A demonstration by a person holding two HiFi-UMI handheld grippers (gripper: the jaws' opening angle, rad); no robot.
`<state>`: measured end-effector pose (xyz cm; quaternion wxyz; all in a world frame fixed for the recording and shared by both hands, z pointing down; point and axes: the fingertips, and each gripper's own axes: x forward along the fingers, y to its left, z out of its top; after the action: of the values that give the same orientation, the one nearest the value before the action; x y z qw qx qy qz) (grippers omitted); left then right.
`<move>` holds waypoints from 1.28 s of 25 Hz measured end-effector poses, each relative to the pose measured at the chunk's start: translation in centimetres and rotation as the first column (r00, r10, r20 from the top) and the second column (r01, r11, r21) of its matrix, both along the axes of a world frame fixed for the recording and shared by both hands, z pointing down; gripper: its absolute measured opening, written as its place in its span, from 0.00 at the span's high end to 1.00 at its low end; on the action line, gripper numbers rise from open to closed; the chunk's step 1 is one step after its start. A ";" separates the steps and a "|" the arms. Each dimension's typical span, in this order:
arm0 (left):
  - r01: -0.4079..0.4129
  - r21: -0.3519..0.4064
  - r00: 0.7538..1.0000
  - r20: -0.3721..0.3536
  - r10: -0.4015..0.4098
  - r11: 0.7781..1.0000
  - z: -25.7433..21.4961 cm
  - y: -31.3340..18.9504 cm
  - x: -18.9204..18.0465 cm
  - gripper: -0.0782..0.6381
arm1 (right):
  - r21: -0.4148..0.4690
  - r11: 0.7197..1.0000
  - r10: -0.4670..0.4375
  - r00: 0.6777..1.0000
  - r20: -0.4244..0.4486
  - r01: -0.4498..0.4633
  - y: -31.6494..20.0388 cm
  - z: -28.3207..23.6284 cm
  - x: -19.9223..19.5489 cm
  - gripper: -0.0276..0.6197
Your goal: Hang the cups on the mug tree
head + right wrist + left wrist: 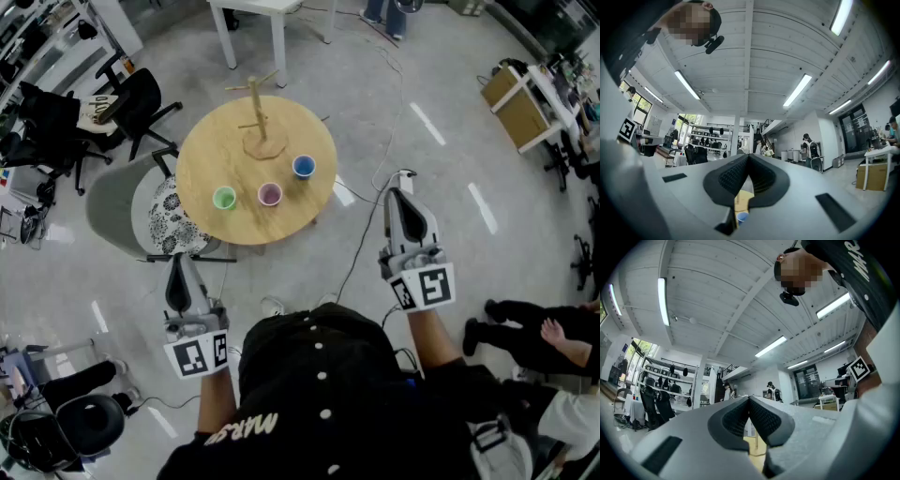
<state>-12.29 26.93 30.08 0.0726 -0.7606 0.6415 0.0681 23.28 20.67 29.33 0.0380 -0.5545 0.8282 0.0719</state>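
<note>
In the head view a wooden mug tree (260, 120) stands bare at the far side of a round wooden table (206, 159). In front of it sit a green cup (224, 198), a pink cup (270, 194) and a blue cup (303, 167). My left gripper (178, 272) is held low near the table's near left edge, well short of the cups. My right gripper (401, 195) is off to the table's right over the floor. Both grippers are shut and empty. Below the shut jaws the right gripper view shows the blue cup (741, 217).
A grey chair with a patterned cushion (172, 220) stands at the table's left. A cable (370, 216) runs across the floor on the right. A white table (253, 23) stands beyond. Black office chairs (127, 103) are at far left. A seated person's legs (534, 333) are at right.
</note>
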 end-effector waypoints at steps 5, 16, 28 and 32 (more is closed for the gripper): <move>0.002 0.001 1.000 0.004 -0.002 1.000 0.1 0.1 0.4 0.90 | 0.011 1.000 -0.029 0.996 0.082 0.028 0.3 -0.1 0.4 0.97; 0.015 -0.001 1.000 0.009 -0.015 1.000 0.1 0.8 1.6 0.90 | 0.034 0.991 -0.134 0.984 0.114 0.130 1.3 -0.2 0.4 0.37; 0.098 -0.013 0.995 0.031 -0.098 0.995 0.8 3.2 5.5 0.90 | -0.004 0.977 -0.210 0.970 0.126 0.212 1.3 2.6 3.6 0.42; 0.105 -0.024 0.994 0.028 -0.105 0.994 1.2 2.5 5.5 0.90 | -0.010 0.977 -0.208 0.969 0.131 0.211 0.3 2.9 3.9 0.42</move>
<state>-6.74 29.47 31.23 0.0750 -0.7275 0.6804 0.0461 27.16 21.02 32.28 0.0924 -0.4681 0.8786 0.0215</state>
